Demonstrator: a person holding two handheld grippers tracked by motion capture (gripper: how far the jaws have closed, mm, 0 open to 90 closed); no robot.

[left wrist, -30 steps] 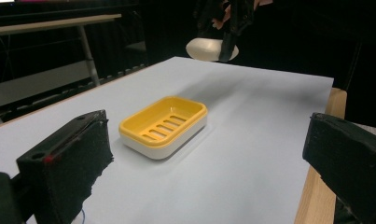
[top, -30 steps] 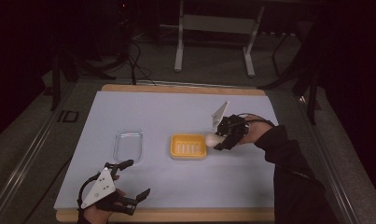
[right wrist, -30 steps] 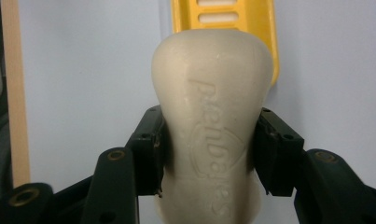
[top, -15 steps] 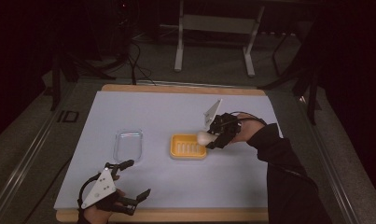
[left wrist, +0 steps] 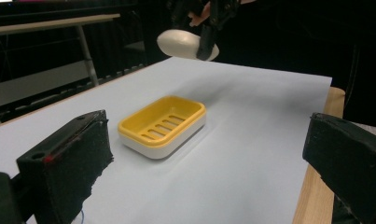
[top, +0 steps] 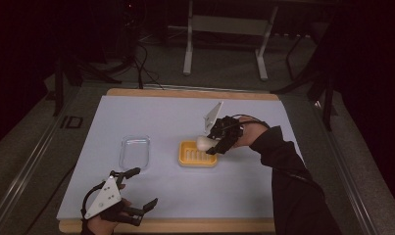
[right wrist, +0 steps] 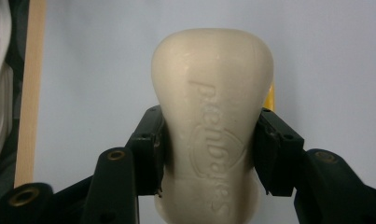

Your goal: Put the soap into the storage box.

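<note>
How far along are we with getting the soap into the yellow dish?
Done: the right gripper has the soap bar clamped between its jaws and lifted off the table. In hand: the bar hangs over the far right edge of the yellow soap dish. Left: lowering it into the dish and letting go. The left gripper sits open near the front edge; the clear lid lies untouched.

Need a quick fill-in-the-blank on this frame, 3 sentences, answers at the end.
1. The right gripper is shut on a cream-white bar of ____.
2. That bar hangs above the ____ slotted plastic soap dish, not yet touching it.
3. The left gripper near the table's front edge has its jaws ____, and the clear plastic lid lies left of the dish.

Missing words: soap; yellow; open
</note>
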